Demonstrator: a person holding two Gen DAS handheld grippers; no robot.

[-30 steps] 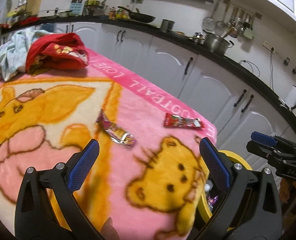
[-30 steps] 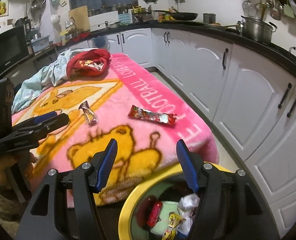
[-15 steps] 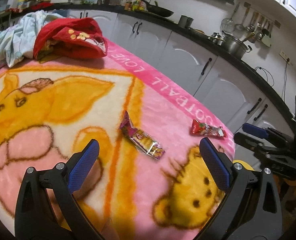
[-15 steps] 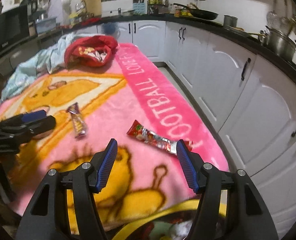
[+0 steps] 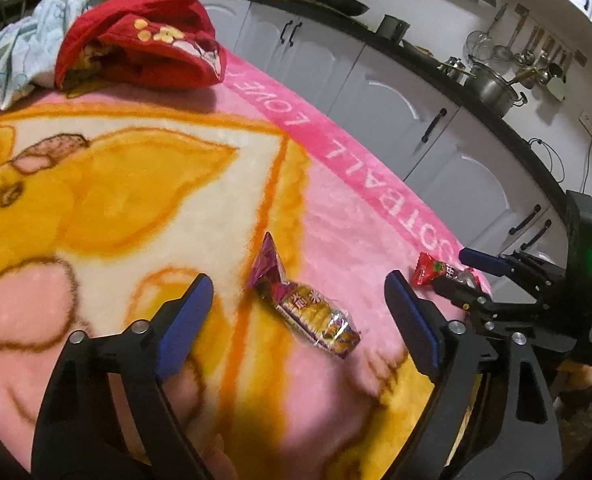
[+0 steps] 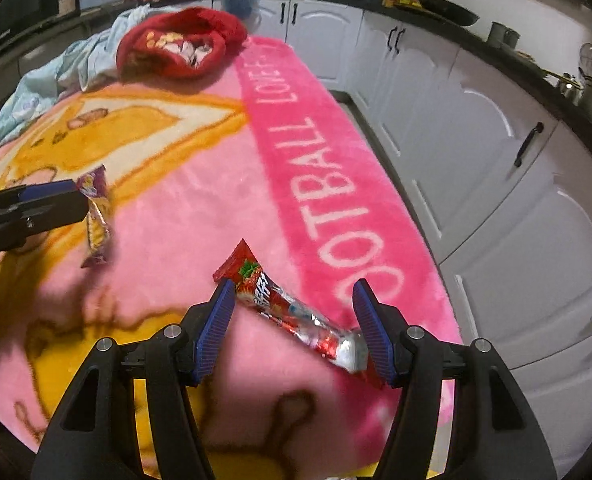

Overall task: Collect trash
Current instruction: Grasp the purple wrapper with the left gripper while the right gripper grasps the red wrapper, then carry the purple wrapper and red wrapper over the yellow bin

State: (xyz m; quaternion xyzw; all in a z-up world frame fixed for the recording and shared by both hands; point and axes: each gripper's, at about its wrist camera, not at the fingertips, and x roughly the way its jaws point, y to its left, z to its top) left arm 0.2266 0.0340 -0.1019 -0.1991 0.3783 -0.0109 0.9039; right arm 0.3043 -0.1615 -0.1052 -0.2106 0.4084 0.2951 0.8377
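In the left wrist view, the left tongs (image 5: 296, 300) had just been closing yet stood apart, pads touching nothing. The purple-and-gold wrapper (image 5: 302, 300) lay between them on the pink blanket (image 5: 356, 184) (a cartoon-bear print) covering the table. To the right, the right tongs (image 5: 462, 276) reached over a red wrapper (image 5: 430, 272).

In the right wrist view, the right tongs (image 6: 291, 320) stood apart, straddling the red wrapper (image 6: 291, 316) lying slantwise near the blanket's (image 6: 316, 168) edge; whether either pad touched it could not be told. The left tongs (image 6: 51, 200) showed at the left by the purple-and-gold wrapper (image 6: 95, 220).
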